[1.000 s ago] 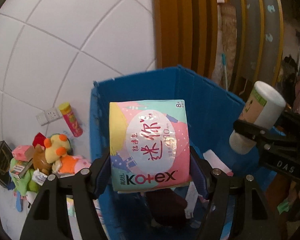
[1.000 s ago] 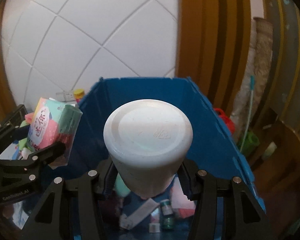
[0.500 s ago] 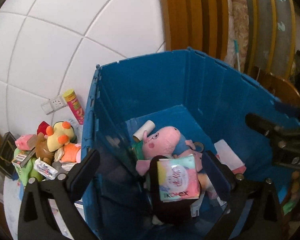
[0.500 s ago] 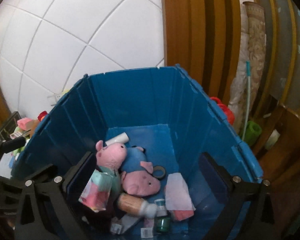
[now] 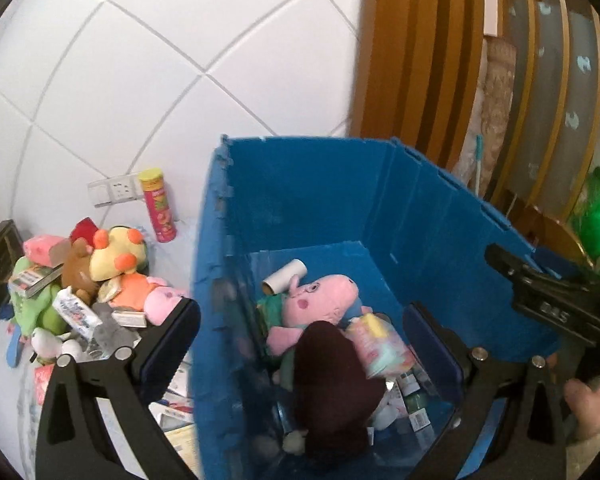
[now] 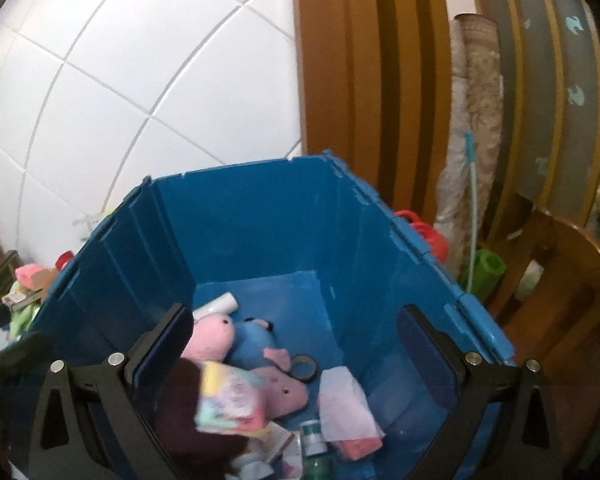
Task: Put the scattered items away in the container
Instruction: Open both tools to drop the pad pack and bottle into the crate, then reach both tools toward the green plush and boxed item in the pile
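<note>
Both grippers hover above the blue bin (image 5: 324, 200), fingers spread wide, nothing between them. Left gripper (image 5: 300, 332) straddles the bin's left wall: one finger outside over the toy pile, one inside. Right gripper (image 6: 292, 340) sits over the bin interior.

Pastel packet (image 6: 232, 400) lies in the bin on a dark maroon plush (image 6: 184, 412), tilted, long axis running roughly from the near left toward the far right; print too blurred to read. Beside it: pink pig plush (image 5: 320, 296), snout pointing right, and a cardboard tube (image 5: 284, 280) lying against the far floor, long axis slanting up to the right.

Left view only: scattered pile outside the bin, with a yellow-orange plush (image 5: 116, 252), small boxes, and an upright red snack can (image 5: 158, 204) against the tiled wall.

Right view only: blue plush (image 6: 252, 340), tape ring (image 6: 304, 368), pink cloth (image 6: 348, 412), green-capped bottle (image 6: 314, 440), probably upright.
</note>
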